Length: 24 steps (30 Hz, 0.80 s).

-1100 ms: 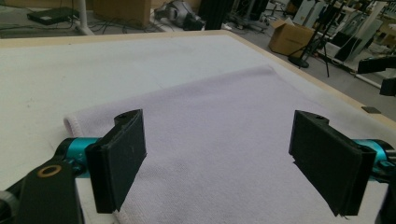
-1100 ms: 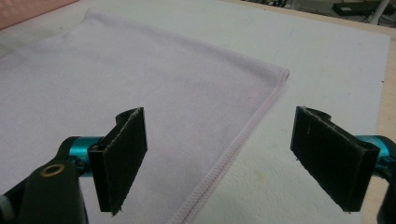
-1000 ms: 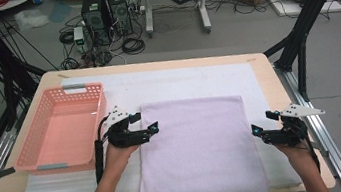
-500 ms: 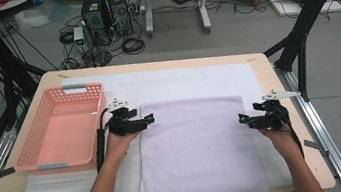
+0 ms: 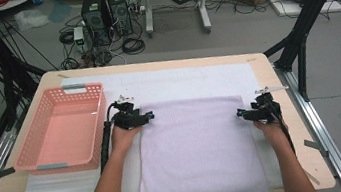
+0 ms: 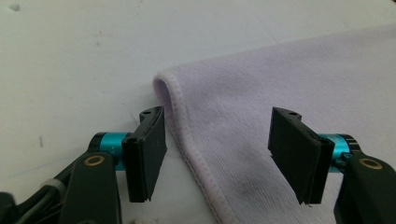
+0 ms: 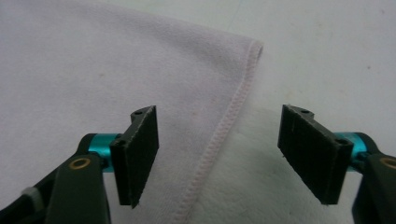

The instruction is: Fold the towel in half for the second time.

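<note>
The pale lilac towel (image 5: 199, 152) lies flat on the desk (image 5: 275, 68), its stitched far corners between the spread, just-closing jaws of the left gripper (image 6: 217, 156) and right gripper (image 7: 219, 156), neither pinching it yet.

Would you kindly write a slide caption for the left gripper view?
Left gripper, jaws open and just closing, straddles the stitched side hem of the lilac terry towel near its corner.

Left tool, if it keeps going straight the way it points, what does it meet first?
Most likely the lilac towel: the left tool straddles its hemmed side edge near the far corner, jaws apart, not yet pinching.
</note>
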Available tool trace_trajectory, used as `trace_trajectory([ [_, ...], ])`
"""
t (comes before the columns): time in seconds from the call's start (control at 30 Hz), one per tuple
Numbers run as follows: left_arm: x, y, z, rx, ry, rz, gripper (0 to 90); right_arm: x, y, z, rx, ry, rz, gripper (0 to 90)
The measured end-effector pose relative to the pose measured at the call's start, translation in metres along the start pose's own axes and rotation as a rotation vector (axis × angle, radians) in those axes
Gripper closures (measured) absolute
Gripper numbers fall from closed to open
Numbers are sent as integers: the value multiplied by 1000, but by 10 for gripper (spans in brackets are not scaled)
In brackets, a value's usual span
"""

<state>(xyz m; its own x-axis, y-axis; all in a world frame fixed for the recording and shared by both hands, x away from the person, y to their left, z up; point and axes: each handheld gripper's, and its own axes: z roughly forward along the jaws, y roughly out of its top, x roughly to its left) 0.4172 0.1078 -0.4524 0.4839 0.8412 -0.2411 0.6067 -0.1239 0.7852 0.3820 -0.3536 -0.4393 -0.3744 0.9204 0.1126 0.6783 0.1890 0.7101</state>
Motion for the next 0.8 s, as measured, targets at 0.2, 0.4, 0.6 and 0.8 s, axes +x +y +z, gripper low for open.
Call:
trace_trajectory([
  [0.2,-9,5,7,36,80,123,460,-1,4,12,-11,-22,3,420],
  [0.4,-5,5,6,22,108,84,648,1,6,13,-11,2,-32,653],
  [0.6,-5,4,6,20,61,77,833,1,5,15,-15,72,9,846],
  [0.8,-3,11,-1,-47,53,-24,845,-1,10,11,-60,63,-11,864],
])
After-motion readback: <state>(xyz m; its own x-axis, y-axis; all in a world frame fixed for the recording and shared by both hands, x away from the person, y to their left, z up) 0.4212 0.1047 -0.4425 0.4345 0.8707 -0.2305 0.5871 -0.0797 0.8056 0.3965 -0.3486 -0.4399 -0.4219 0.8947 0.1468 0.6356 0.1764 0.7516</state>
